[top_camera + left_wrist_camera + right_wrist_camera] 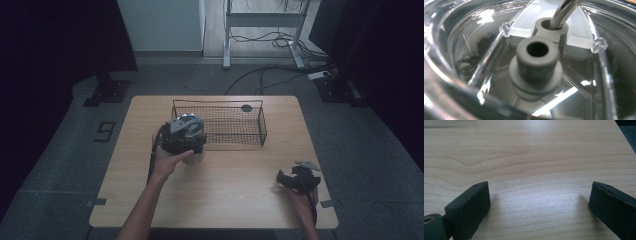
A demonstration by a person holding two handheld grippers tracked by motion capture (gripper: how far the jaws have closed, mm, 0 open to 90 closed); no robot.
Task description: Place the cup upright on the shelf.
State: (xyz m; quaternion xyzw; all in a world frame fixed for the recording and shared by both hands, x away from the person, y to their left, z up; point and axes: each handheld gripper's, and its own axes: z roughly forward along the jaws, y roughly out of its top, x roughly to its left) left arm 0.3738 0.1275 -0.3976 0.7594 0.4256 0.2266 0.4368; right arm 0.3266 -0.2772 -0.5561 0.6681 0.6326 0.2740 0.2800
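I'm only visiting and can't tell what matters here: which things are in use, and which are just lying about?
In use:
- left gripper, pressed onto the clear plastic container with grey stoppers
- black wire mesh basket beside it, probably

Lying about:
- right gripper, fingers apart over bare light wooden table
- floor cables

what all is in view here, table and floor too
table: 1, light wood, centre
wire basket: 1, black mesh, far middle of table
clear container: 1, transparent, under the left claw beside the basket's left end
grey tubes: 2, grey, inside the container, one with a metal rod in it
cables: several, black, on the floor beyond the table
left claw: 1, black and grey, over the container, jaws unseen
right claw: 1, black, jaws wide apart on the near right of the table
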